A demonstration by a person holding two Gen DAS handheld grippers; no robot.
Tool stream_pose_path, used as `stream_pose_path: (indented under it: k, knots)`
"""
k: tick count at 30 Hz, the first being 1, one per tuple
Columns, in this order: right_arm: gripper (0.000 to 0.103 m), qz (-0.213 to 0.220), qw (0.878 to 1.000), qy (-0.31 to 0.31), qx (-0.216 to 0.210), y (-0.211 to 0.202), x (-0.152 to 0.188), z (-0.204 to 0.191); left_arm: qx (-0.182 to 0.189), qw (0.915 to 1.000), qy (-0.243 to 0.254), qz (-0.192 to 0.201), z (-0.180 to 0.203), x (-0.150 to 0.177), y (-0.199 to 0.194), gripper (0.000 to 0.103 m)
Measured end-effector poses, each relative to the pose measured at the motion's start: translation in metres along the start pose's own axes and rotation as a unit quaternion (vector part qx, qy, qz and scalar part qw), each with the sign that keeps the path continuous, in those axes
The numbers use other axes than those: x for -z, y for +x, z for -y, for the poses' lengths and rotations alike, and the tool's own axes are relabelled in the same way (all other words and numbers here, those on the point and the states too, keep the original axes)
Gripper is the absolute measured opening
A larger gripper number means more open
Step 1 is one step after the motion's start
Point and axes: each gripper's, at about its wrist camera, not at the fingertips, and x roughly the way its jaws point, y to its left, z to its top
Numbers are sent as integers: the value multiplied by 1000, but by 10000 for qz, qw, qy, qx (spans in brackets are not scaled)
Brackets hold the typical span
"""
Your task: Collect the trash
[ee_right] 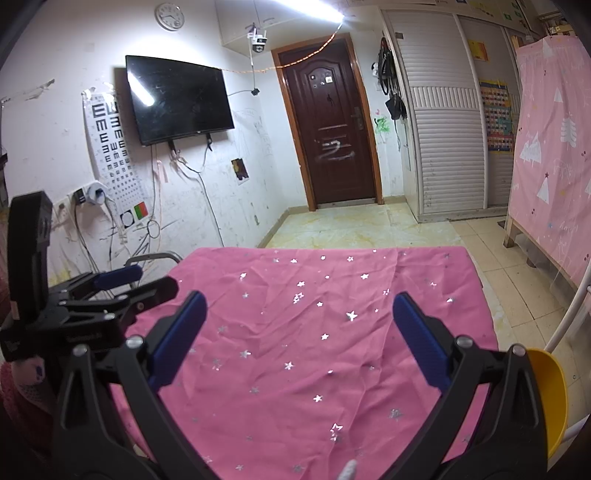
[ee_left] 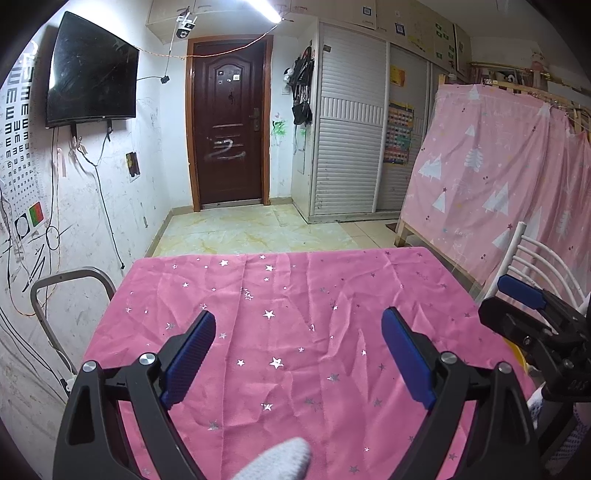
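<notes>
**Pink-covered table, both grippers hanging open above it**

A small room with scuffed white walls is showing in both views; a table under a pink star-print cloth is filling the foreground. Beyond it, a dark brown door is standing shut, with pale scrawl across its lower panel that is not legible.

Containers: a yellow bin or bowl is sitting at the table's right edge, only its rim showing; what is in it cannot be made out. No trash is showing on the cloth in either view.

Writing: an eye chart of "E" figures is hanging beside the wall-mounted television.

The left gripper is hanging over the cloth with blue pads spread wide, nothing between them. The right gripper is likewise spread and empty.

View differences: only the right wrist camera is showing a wall clock and a wall socket with plugs. The left wrist camera is showing a white chair back beside the pink tree-print curtain.
</notes>
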Motion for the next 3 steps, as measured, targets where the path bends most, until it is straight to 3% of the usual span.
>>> stream_pose_path:
  k: [3]
  knots:
    - [97, 3, 10000, 1, -2, 0, 0, 0, -8, 10000, 3, 4, -1, 0, 0, 83]
